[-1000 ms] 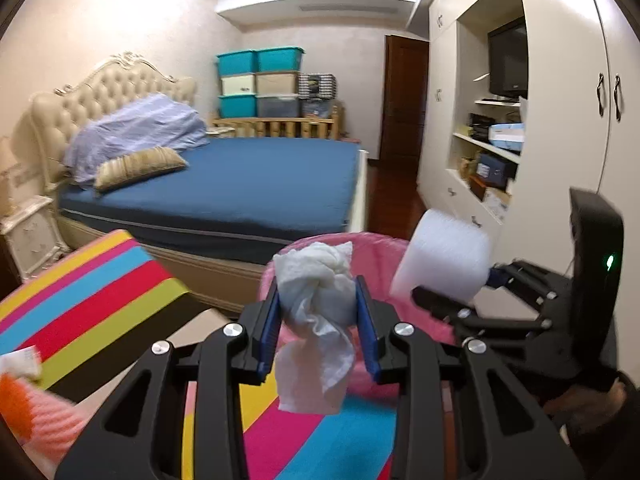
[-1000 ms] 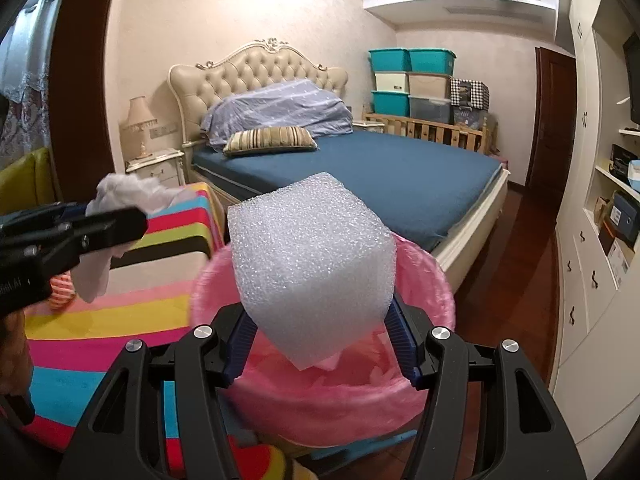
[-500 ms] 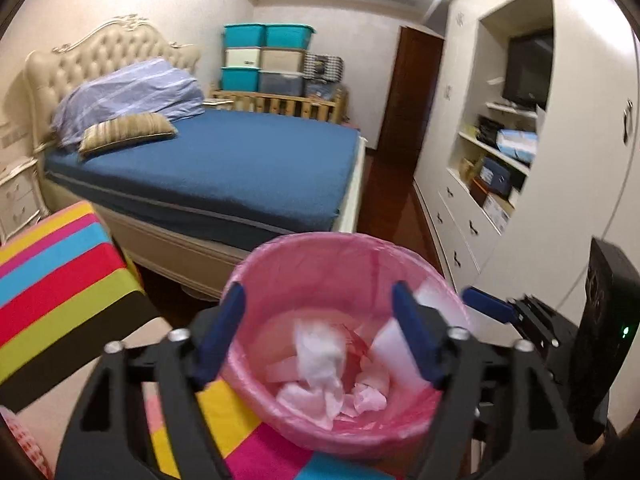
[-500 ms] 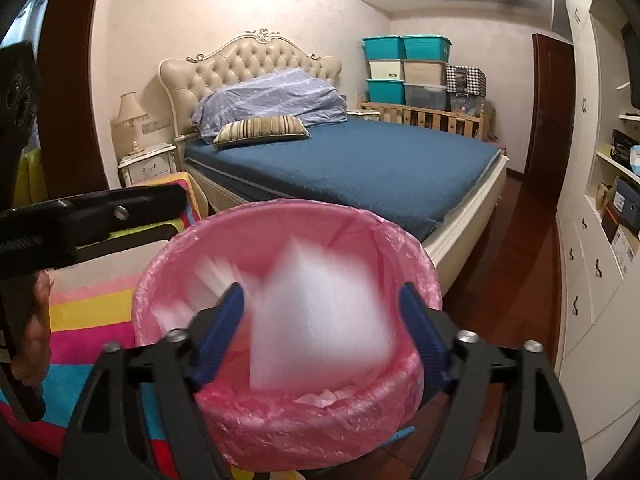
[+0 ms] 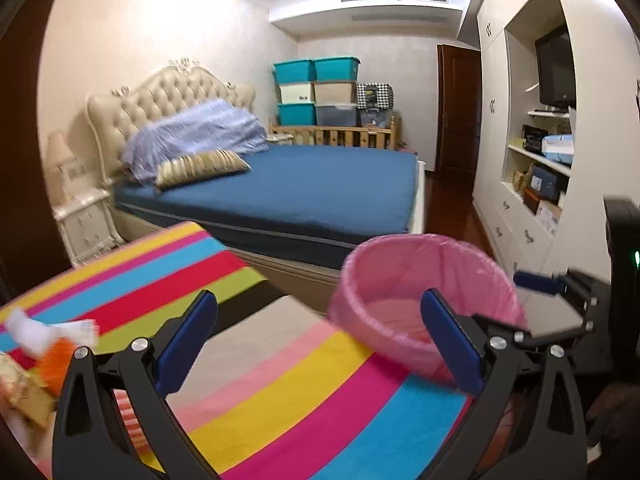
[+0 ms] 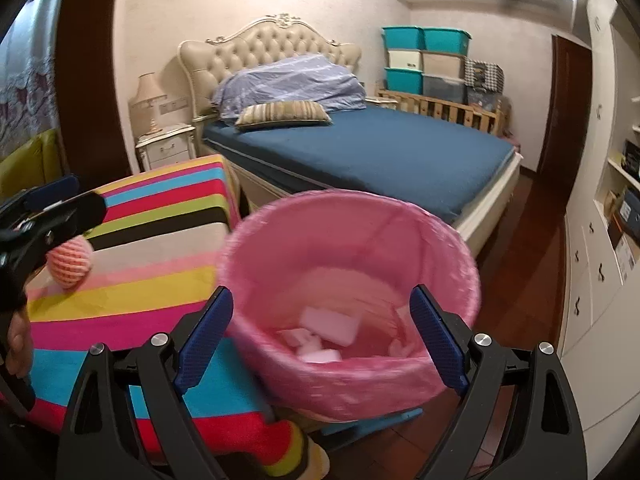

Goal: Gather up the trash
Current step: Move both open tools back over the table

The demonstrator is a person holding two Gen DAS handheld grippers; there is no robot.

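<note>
Two grippers: both spread wide, neither has hold of anything.
Scraps at far left: a white crumpled tissue [image 5: 24, 326], an orange piece [image 5: 56, 364] and a yellowish wrapper [image 5: 22, 390] lie together on the striped surface [image 5: 280, 392], blurred, left of the left gripper.
Orange mesh ball [image 6: 70, 266]: on the striped cloth at the left of the right wrist view, just beside the tip of the other tool.
Left gripper [image 5: 316, 344]: blue-padded fingers far apart, over the striped surface, with the bin behind the right finger.
Bin [image 5: 404, 252]: lined with a pink bag, standing at the right edge of the surface, between the surface and the bed [image 5: 304, 188].
Trash in bin: white foam pieces [image 6: 330, 324] and small white scraps lie at the bottom, seen from the right wrist view; edges are blurred.
Right gripper [image 6: 322, 334]: fingers wide apart, just in front of the bin's near rim, mouth facing the bin's inside.
Right of bin: wooden floor [image 6: 532, 264], then white cupboards with drawers [image 6: 592, 272].
</note>
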